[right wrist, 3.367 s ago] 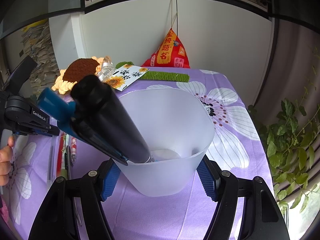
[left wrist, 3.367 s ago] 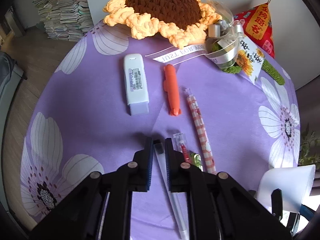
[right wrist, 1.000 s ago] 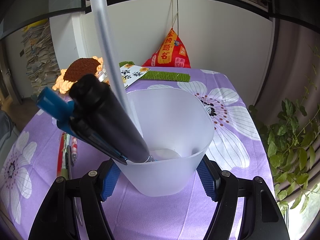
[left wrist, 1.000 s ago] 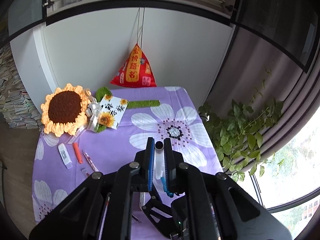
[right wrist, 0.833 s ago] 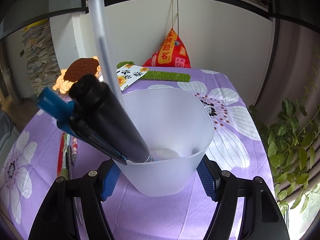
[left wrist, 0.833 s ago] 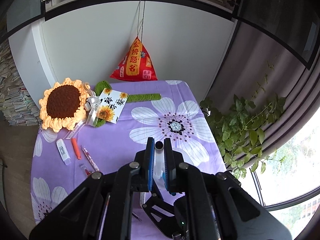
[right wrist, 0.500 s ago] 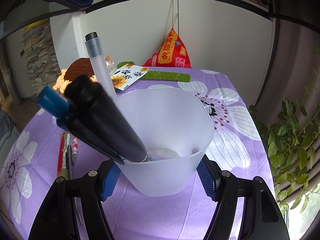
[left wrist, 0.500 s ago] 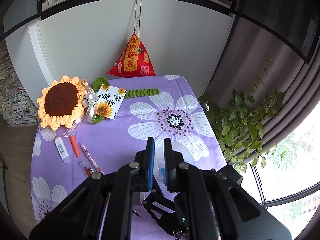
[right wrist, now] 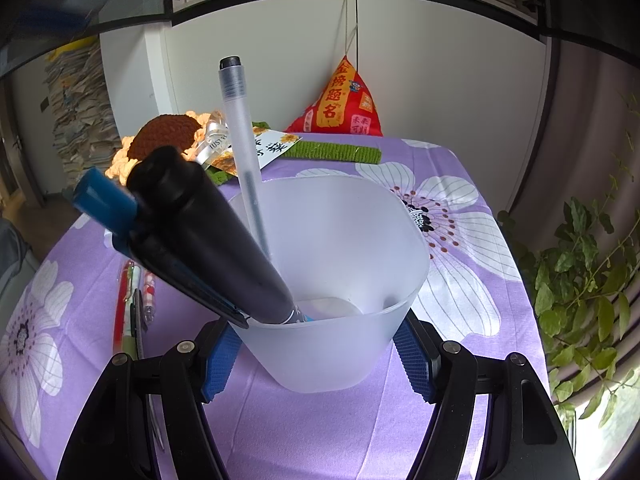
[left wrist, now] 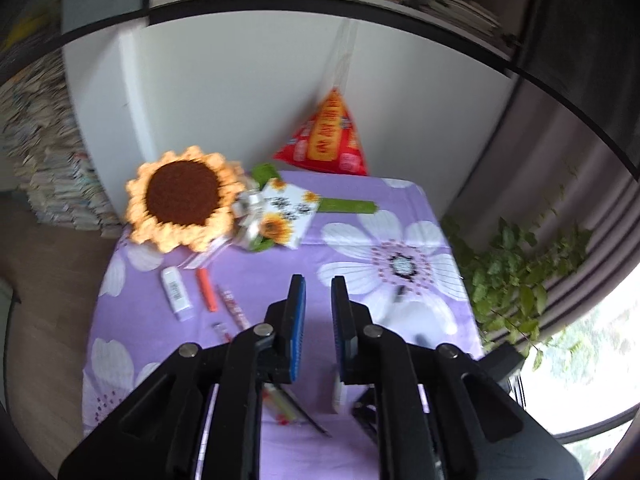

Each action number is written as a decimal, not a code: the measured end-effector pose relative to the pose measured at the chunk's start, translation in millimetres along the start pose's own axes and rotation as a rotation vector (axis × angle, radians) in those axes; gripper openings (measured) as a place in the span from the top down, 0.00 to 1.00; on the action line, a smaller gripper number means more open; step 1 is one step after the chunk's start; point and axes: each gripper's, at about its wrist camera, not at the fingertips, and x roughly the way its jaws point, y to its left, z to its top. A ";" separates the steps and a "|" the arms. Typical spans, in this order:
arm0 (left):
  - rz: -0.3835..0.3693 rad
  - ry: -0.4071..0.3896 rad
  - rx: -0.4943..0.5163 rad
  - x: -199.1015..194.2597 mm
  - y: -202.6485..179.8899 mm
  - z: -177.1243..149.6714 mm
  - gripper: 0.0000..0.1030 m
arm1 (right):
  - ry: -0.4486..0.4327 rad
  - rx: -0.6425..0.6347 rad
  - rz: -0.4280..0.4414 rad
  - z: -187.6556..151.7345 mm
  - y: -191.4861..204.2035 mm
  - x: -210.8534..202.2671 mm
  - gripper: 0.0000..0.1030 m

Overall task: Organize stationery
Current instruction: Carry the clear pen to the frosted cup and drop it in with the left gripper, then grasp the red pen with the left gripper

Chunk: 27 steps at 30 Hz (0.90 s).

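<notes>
Two grippers: we hold one in each hand, and both show at the bottom of their own views.
Left gripper (left wrist: 318,292): our jaws are opening and we see nothing between them, only the purple cloth far below.
Right gripper (right wrist: 316,356): our blue pads (right wrist: 218,354) press on both sides of the cup, so we are gripping it.
Cup (right wrist: 340,344): it is frosted white and stands upright on the table, low in the middle of the right view.
Clear pen (right wrist: 242,152): it stands in the cup, leans toward the upper left, and its black tip pokes up well above the rim.
Big black marker (right wrist: 208,232): it also sits in the cup and leans far over the left rim, with a blue piece (right wrist: 104,200) beside its top end.
Loose pens (right wrist: 132,304): a few lie on the cloth at the left of the right view, just beside the cup.
White eraser (left wrist: 175,289): in the left view it lies left of the middle, with an orange pen (left wrist: 206,284) and a red checked pen (left wrist: 234,308) next to it.
Table (left wrist: 360,192): we see a purple cloth with big white flowers on it.
Sunflower cushion (left wrist: 182,198): it sits at the back left of the table.
Red bag (right wrist: 340,104): it hangs at the back by the white wall.
Green plant (right wrist: 580,264): it fills the right side of the right view.
Blur: the left view is smeared, so we cannot tell small things there.
</notes>
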 end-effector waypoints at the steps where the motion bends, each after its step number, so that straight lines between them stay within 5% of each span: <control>1: 0.016 0.007 -0.020 2.4 7.9 -1.4 0.85 | 0.000 0.000 0.000 0.3 -0.4 0.4 0.30; 3: 0.053 0.028 -0.069 11.0 28.2 -5.7 0.70 | 0.001 -0.001 -0.001 -0.2 0.3 0.0 0.30; 5: 0.092 0.059 -0.097 23.3 44.5 -13.3 0.66 | 0.002 -0.002 -0.002 -0.5 1.6 0.4 0.30; 15: 0.160 0.298 -0.247 107.4 95.3 -49.9 0.68 | 0.006 -0.005 -0.004 0.1 -0.4 3.7 0.30; 27: 0.182 0.337 -0.316 139.9 100.7 -47.7 0.69 | 0.006 -0.005 -0.004 0.0 -0.7 3.7 0.30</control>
